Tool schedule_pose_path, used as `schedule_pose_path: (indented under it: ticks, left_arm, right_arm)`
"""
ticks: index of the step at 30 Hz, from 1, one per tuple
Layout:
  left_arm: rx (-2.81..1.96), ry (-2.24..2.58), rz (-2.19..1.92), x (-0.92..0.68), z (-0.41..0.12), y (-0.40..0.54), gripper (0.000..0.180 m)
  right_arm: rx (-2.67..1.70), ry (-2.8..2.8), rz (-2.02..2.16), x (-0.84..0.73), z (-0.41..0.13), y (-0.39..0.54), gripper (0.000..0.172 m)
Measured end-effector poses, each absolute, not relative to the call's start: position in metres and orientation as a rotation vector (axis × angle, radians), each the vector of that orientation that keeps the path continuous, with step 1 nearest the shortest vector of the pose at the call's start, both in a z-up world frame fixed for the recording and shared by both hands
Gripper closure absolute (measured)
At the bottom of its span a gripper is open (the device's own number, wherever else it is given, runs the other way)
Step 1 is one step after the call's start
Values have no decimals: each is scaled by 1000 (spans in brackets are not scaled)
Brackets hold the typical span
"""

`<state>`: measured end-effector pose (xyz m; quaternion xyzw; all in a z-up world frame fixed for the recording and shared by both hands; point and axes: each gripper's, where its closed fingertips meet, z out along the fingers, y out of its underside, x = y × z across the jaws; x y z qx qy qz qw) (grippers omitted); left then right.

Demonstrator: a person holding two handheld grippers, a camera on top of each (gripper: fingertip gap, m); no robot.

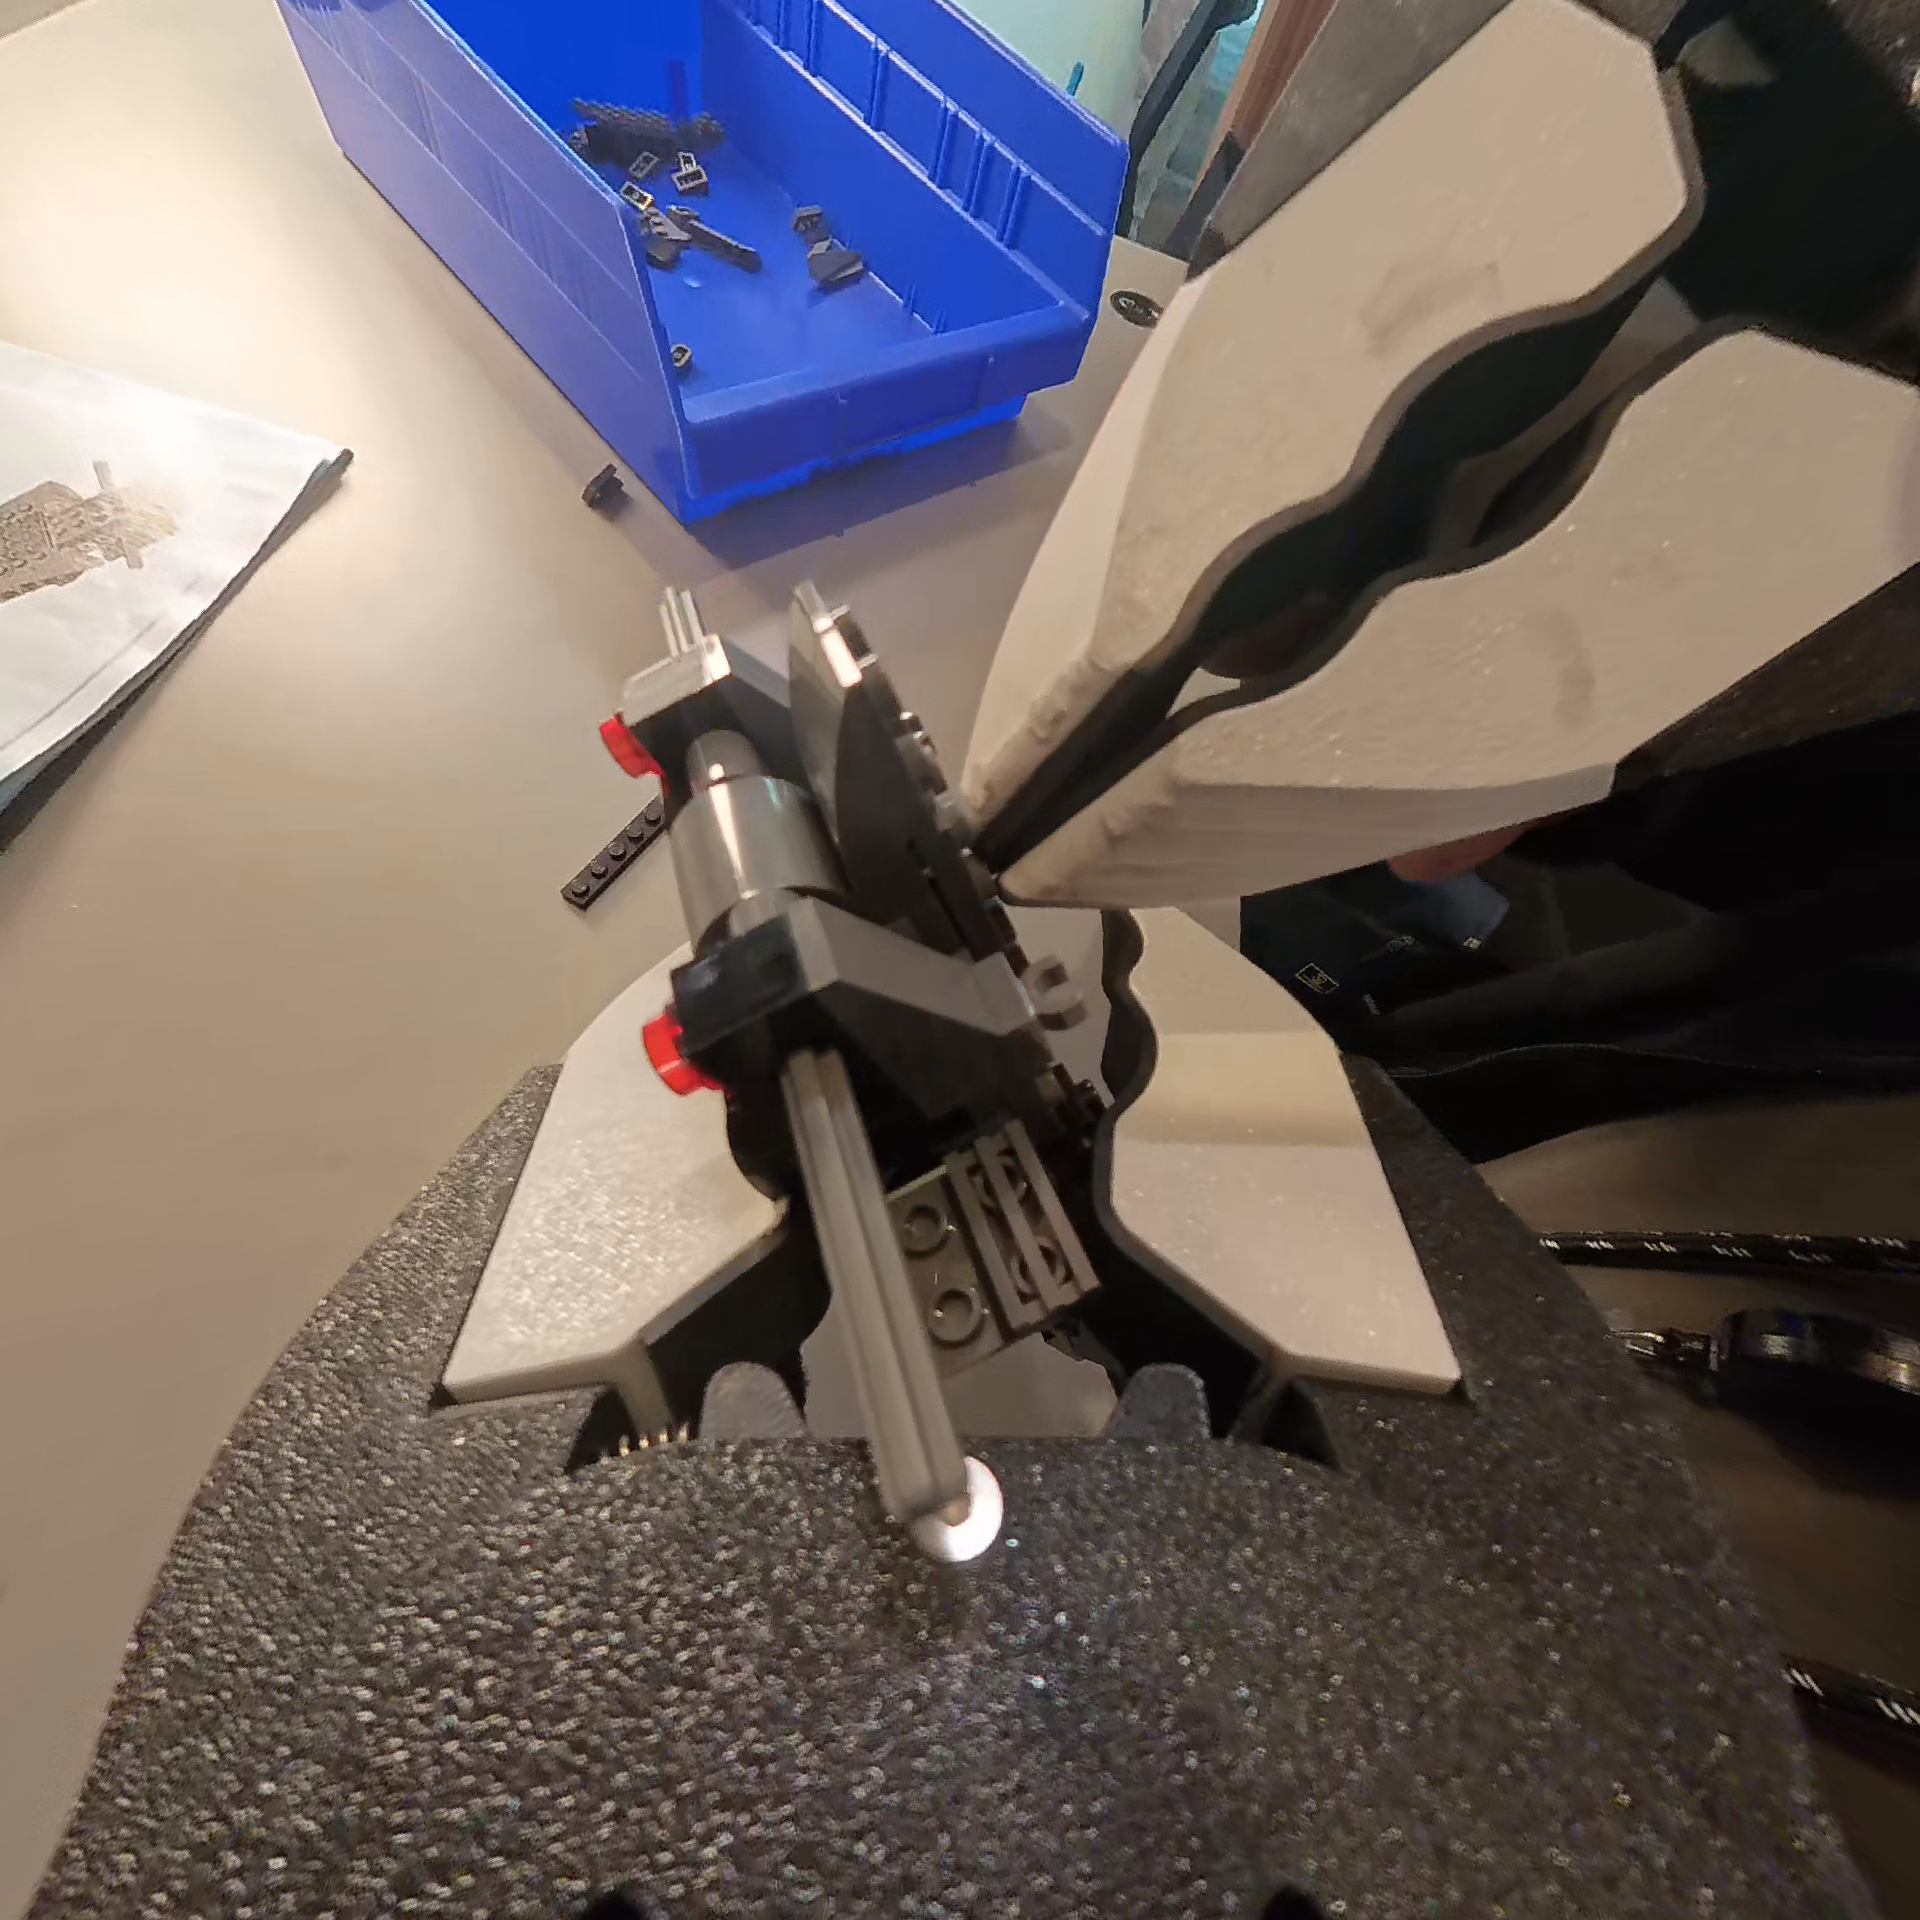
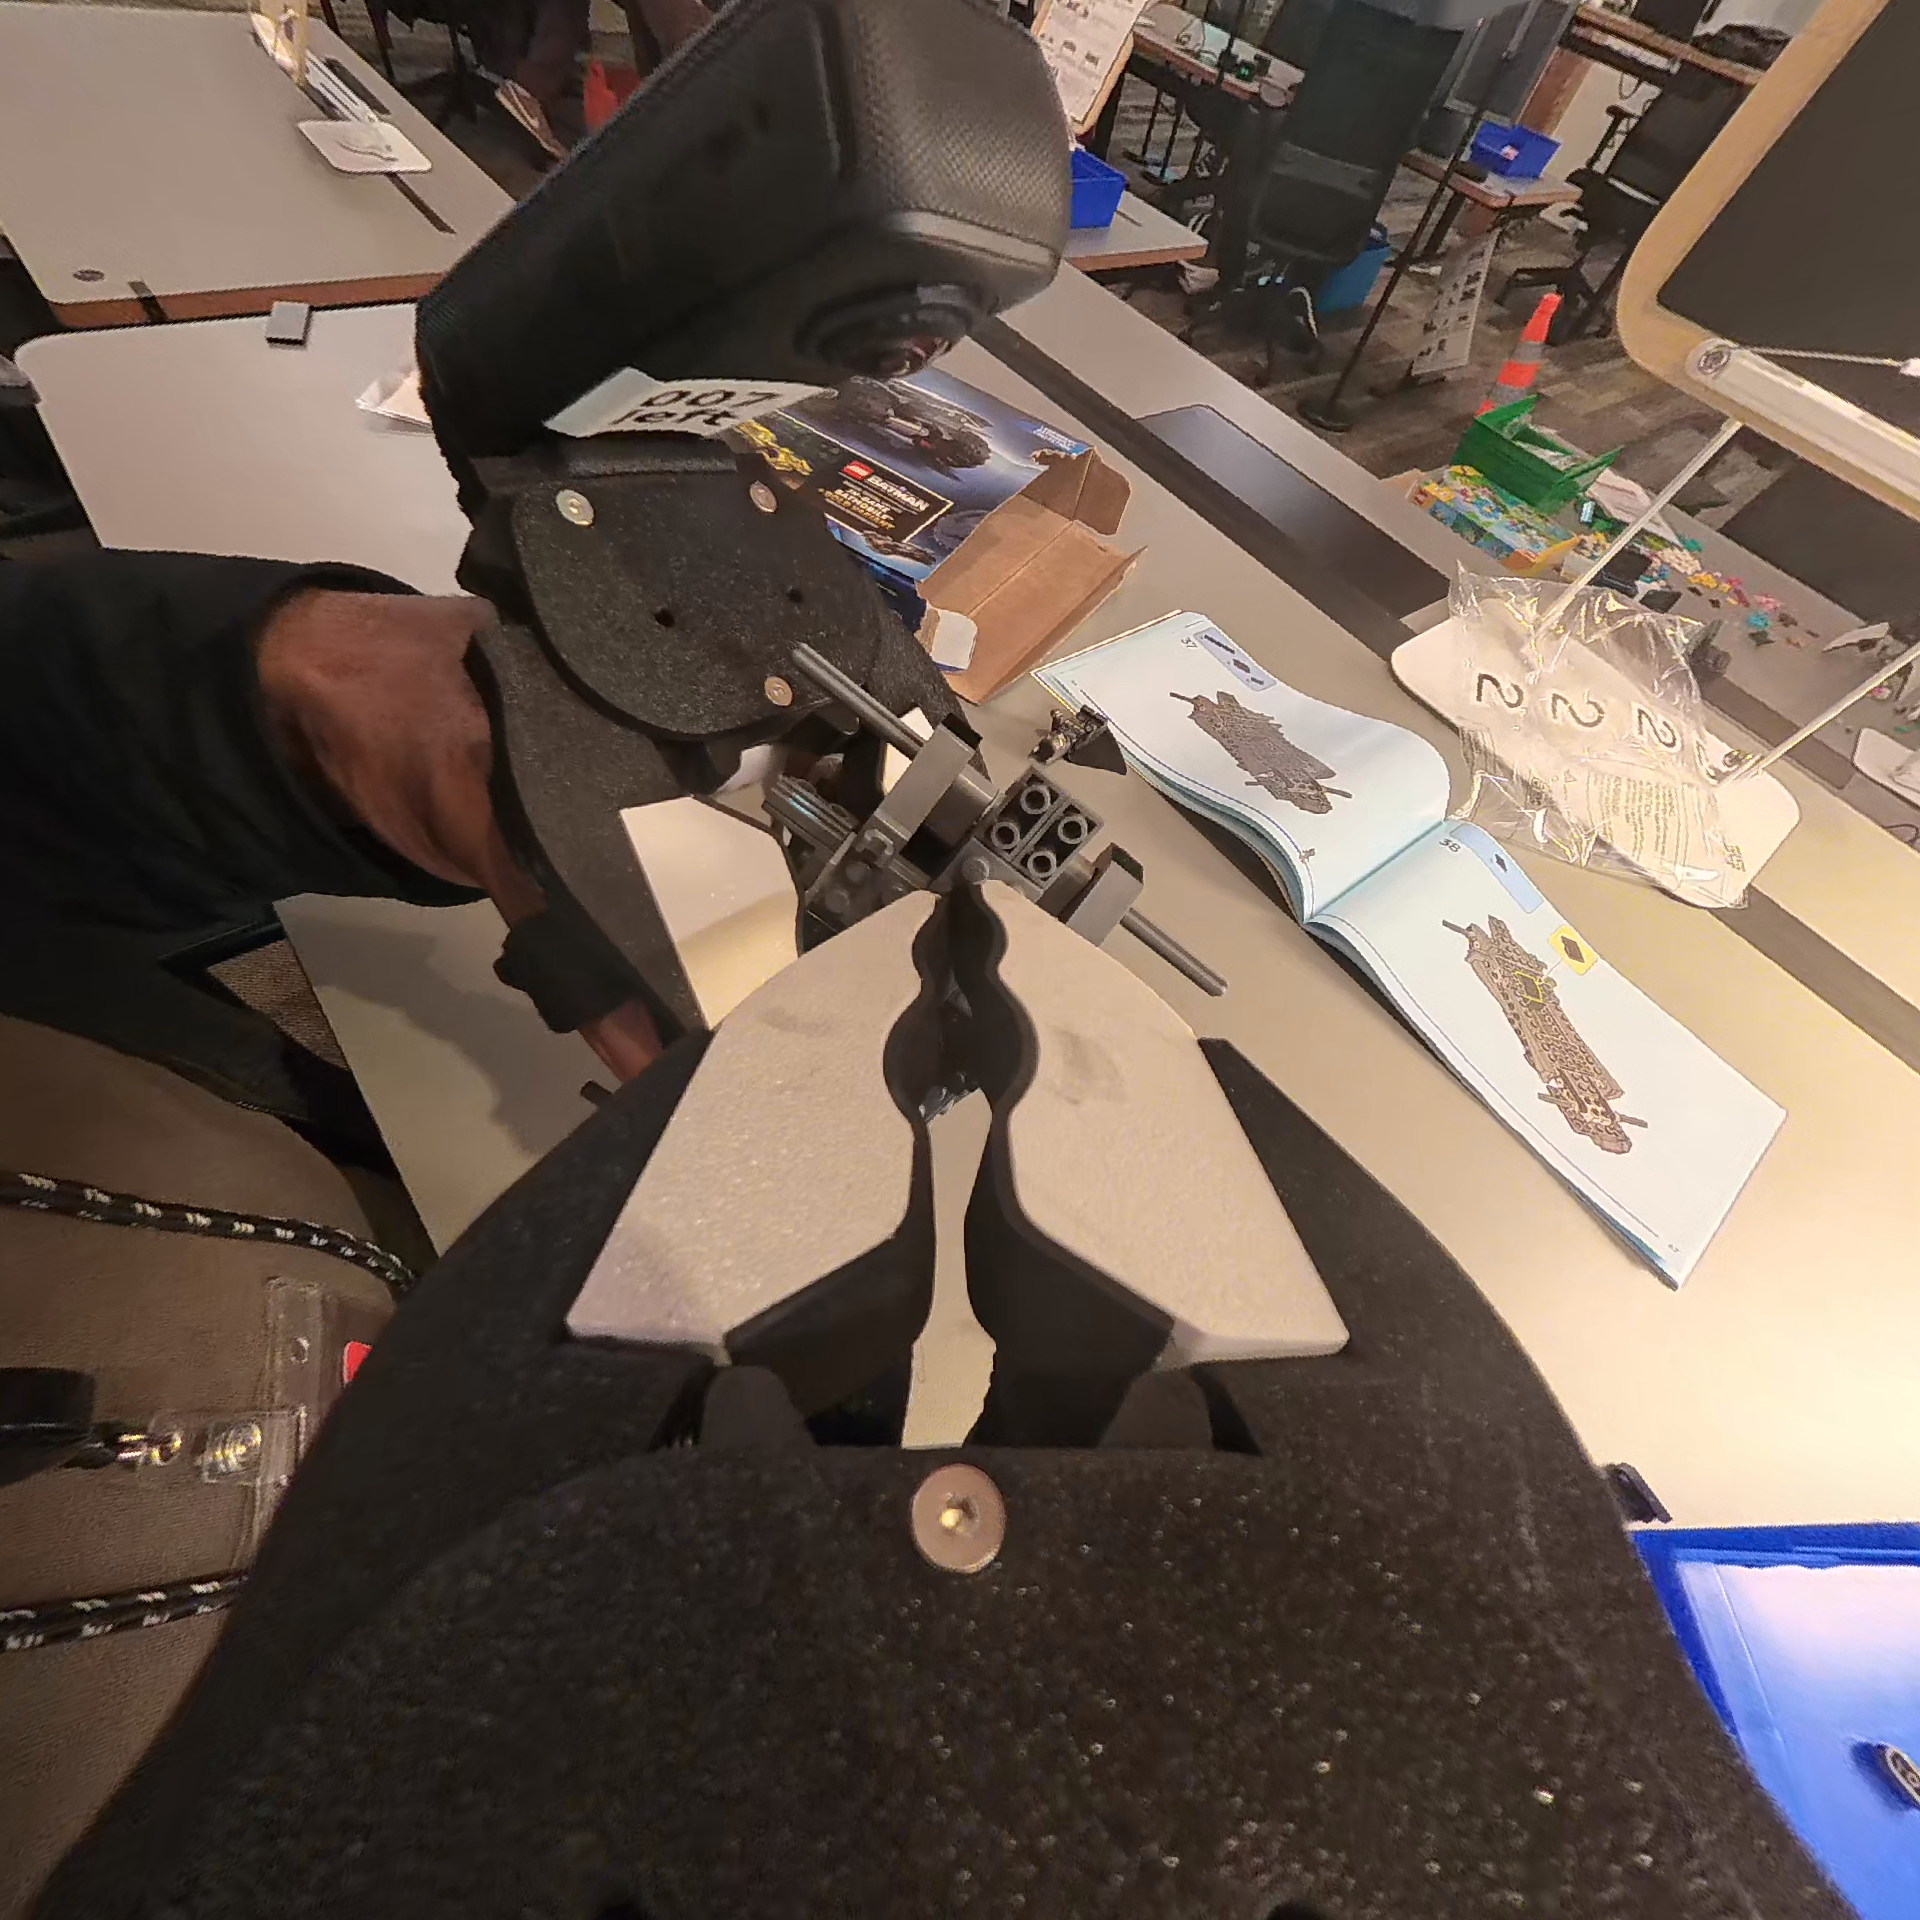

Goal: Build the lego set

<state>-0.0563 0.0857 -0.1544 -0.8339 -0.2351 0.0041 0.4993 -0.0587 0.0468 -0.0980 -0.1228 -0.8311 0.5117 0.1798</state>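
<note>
I am holding a grey and black brick model (image 1: 821,935) in my left gripper (image 1: 914,1174), its two fingers (image 1: 623,1195) standing apart and clamping the model's lower body from either side. The model is tilting up and away from me, above the grey table (image 1: 260,1039), with a long grey axle (image 1: 873,1278) running back over the gripper's black body and red studs (image 1: 665,1055) poking out on its left edge.

My right gripper (image 2: 961,914) is coming in from the right, its fingers (image 1: 1195,821) pressed together, and the tips are touching the studded edge of the model's dark round plate (image 1: 883,779). Whether a small piece is pinched between those tips I cannot tell.

On the left side of the model there is open table, with only a thin black strip plate (image 1: 613,852) lying just beside it and a paper sheet (image 1: 125,561) farther out. A blue bin (image 1: 831,416) with a few dark pieces is sitting beyond, well apart from the model, and one small black piece (image 1: 603,486) is lying at its near corner.

In the right wrist view an open instruction booklet (image 2: 1455,935) is lying to the right of the grippers, a cardboard box (image 2: 987,520) behind it, and a clear plastic bag (image 2: 1590,707) farther right.
</note>
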Motion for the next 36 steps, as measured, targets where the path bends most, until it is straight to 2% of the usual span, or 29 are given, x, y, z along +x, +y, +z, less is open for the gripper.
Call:
schedule_pose_path:
  ticks: [21,28,36]
  left_arm:
    - [-2064,-567,40,-57,-162,81,124]
    - [-1917,-601,-81,-57,-152,84,124]
    - [-1930,-609,-29,-58,-150,78,124]
  right_arm:
    - [-376,-2368,1465,-59,-104,45,172]
    - [-380,-2323,1428,-63,-98,44,172]
    - [-324,-2256,1366,-67,-95,42,172]
